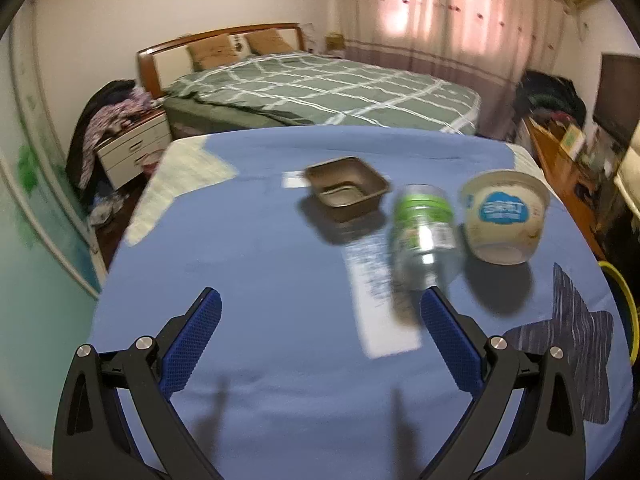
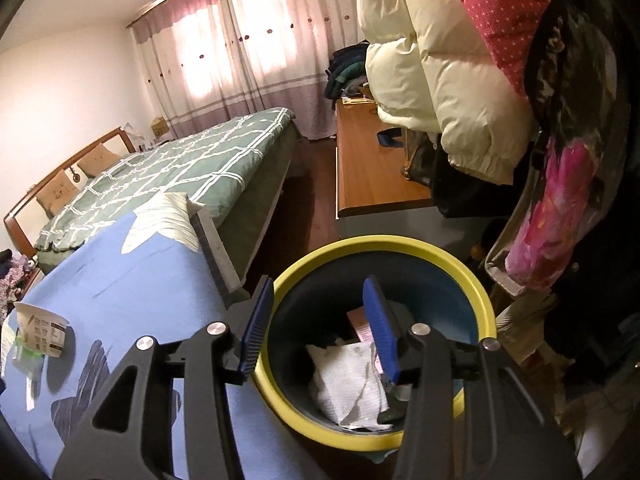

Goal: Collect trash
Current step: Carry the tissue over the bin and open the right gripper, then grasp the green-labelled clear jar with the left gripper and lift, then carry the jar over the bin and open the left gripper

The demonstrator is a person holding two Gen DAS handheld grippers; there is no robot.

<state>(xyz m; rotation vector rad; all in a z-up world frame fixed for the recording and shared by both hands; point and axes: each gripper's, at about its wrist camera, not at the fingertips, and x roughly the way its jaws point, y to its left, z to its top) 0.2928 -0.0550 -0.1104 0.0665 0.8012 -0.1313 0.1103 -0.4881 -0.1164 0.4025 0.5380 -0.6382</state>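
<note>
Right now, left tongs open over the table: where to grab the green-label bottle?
Grip the bottle across its labelled middle, coming from the near end. It appears to lie along the approach line, so the left tongs could straddle its round sides. The white cup stands close on the right.

Green checked bed (image 1: 320, 88) w/ pillows, pink curtains (image 2: 240, 52), nightstand (image 1: 134, 148), cream puffer jacket (image 2: 440, 80) nr wooden desk (image 2: 368, 168).

Motion-blurred bottle (image 1: 422, 236); bin (image 1: 624, 308) cut off at frame edge.
</note>
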